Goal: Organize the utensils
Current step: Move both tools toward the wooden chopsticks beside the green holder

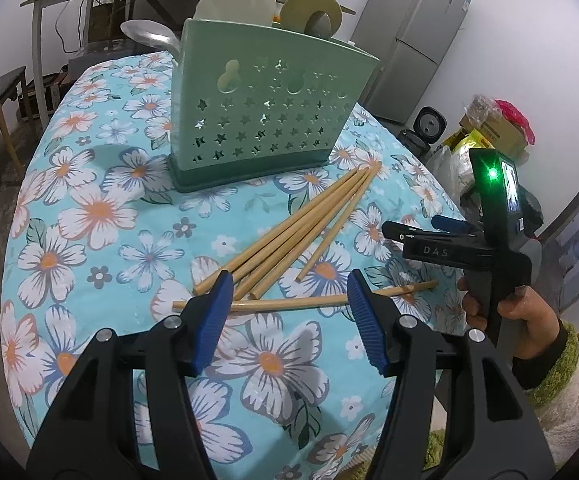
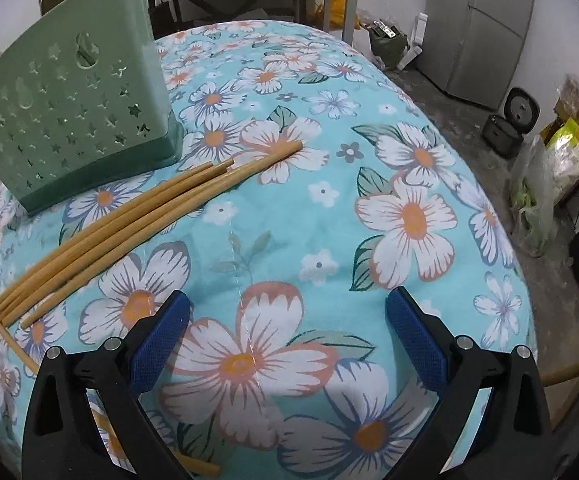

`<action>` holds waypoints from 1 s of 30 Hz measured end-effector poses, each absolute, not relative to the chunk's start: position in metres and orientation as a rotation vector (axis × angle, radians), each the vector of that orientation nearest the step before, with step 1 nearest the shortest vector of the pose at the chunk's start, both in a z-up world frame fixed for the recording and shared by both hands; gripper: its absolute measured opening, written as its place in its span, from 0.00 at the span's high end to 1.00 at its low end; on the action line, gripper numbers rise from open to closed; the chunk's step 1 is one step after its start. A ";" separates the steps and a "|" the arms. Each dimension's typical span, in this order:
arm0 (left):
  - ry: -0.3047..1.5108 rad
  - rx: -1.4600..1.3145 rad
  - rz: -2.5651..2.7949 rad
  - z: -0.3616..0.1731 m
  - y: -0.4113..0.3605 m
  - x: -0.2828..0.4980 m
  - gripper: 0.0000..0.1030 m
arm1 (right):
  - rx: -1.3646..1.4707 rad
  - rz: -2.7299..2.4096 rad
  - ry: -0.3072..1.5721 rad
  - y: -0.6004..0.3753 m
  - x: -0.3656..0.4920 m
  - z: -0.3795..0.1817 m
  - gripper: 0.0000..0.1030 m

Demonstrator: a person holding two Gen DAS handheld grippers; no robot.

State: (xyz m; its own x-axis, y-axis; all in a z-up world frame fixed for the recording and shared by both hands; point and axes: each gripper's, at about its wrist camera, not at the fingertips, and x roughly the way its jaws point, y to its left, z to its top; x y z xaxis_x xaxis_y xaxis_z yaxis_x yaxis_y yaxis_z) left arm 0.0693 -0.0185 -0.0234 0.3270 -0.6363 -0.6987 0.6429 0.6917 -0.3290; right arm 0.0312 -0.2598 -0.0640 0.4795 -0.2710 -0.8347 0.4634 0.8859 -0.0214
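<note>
The chopsticks looked like pale wood, smooth and matt. The utensil holder was green plastic, matt, with star holes cut in it. The tablecloth was soft flowered cloth. The spoon in the holder was shiny metal. The blue gripper pads looked ribbed and rubbery.
</note>
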 end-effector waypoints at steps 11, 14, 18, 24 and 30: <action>0.915 0.015 -0.840 -0.024 -0.021 0.067 0.43 | 0.243 -0.412 0.970 -0.265 0.030 -0.066 0.06; 0.918 0.022 -0.840 -0.025 -0.024 0.067 0.42 | 0.236 -0.419 0.976 -0.263 0.029 -0.065 0.06; 0.913 0.039 -0.843 -0.026 -0.027 0.065 0.41 | 0.234 -0.418 0.977 -0.263 0.029 -0.065 0.06; 0.866 0.134 -0.877 -0.025 -0.042 0.054 0.41 | 0.238 -0.394 0.989 -0.264 0.028 -0.065 0.06; 0.786 0.297 -0.960 -0.026 -0.067 0.031 0.41 | 0.246 -0.353 1.019 -0.268 0.029 -0.063 0.06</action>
State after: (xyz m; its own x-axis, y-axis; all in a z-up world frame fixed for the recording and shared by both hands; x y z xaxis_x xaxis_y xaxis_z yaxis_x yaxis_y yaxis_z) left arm 0.0313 -0.0671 -0.0261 0.3295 -0.6180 -0.7138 0.8217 0.5601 -0.1055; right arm 0.0295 -0.2679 -0.0633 0.4754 -0.1727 -0.8626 0.3984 0.9165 0.0361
